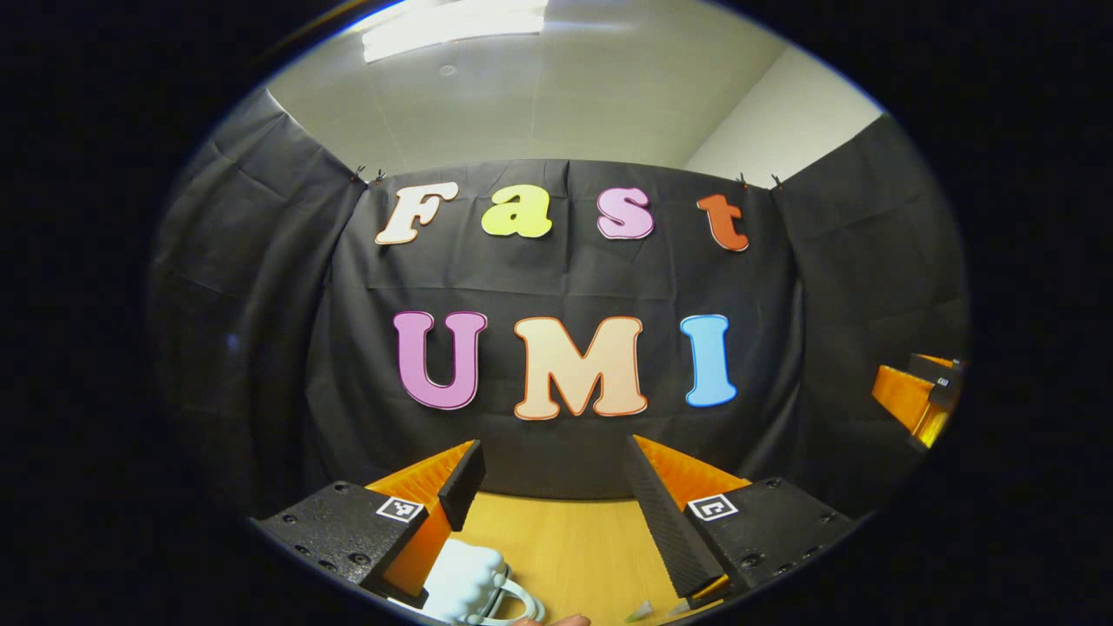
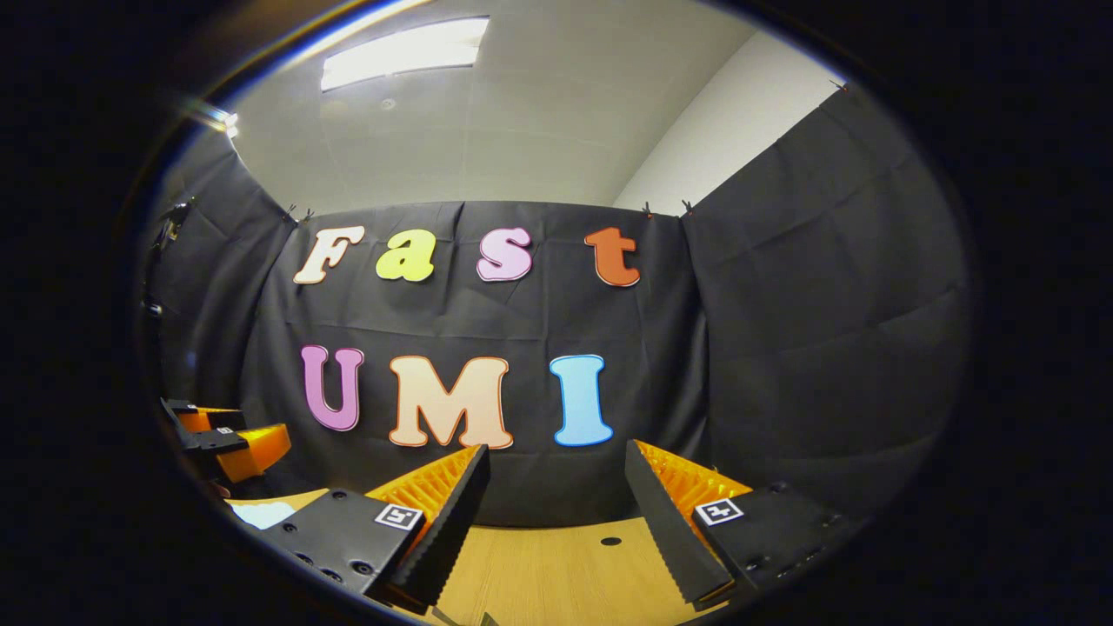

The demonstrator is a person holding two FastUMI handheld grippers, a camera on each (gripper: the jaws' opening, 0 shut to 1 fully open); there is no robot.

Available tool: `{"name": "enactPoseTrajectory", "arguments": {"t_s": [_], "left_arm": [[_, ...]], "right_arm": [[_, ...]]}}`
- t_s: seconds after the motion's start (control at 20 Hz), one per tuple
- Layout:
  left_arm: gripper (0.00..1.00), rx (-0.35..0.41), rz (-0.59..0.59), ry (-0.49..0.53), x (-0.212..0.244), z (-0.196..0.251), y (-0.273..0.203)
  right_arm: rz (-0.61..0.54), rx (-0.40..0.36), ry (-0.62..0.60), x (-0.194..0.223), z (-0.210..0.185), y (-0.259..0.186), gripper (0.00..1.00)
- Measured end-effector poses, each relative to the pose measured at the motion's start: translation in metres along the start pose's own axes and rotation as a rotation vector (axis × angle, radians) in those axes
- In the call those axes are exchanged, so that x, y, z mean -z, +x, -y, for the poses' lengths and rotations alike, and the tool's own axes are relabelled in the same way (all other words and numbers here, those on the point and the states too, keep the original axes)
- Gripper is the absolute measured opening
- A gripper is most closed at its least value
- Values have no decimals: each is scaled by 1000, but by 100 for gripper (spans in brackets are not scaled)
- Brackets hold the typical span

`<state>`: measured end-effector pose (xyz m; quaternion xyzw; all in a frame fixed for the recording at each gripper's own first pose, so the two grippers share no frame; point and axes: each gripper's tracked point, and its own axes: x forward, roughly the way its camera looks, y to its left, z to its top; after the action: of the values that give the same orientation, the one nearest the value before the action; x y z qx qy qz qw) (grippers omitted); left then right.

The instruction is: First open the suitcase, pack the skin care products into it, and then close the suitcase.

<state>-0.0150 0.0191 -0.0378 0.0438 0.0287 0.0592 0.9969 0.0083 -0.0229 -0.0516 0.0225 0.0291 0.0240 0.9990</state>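
Observation:
In the left gripper view a white quilted suitcase point(image 1: 465, 581) with a looped handle lies on the wooden table point(image 1: 574, 548), just below and beside my left finger. My left gripper point(image 1: 552, 465) is raised above it, open, with nothing between the fingers. Two small pale tips point(image 1: 642, 610), perhaps skin care products, show at the bottom edge. In the right gripper view my right gripper point(image 2: 556, 459) is open and holds nothing, lifted over the table point(image 2: 556, 574). A white patch point(image 2: 261, 513) low on the left may be the suitcase.
The black cloth wall stands close behind the table. The other gripper point(image 1: 917, 391) hangs at the far right of the left gripper view, and the left one point(image 2: 222, 439) at the far left of the right gripper view. A fingertip point(image 1: 556, 621) shows at the bottom.

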Motion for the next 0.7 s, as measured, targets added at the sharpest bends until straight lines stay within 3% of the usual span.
{"name": "enactPoseTrajectory", "arguments": {"t_s": [0.25, 0.45, 0.7], "left_arm": [[94, -66, -214, 97, 86, -16, -10], [100, -44, -424, 94, 176, -18, -13], [94, -33, -702, 112, 275, -29, -17]], "right_arm": [[-41, -105, 19, 31, -4, 14, 97], [-69, -62, -25, 46, 6, 23, 97], [-103, 16, -45, 58, 7, 21, 97]]}}
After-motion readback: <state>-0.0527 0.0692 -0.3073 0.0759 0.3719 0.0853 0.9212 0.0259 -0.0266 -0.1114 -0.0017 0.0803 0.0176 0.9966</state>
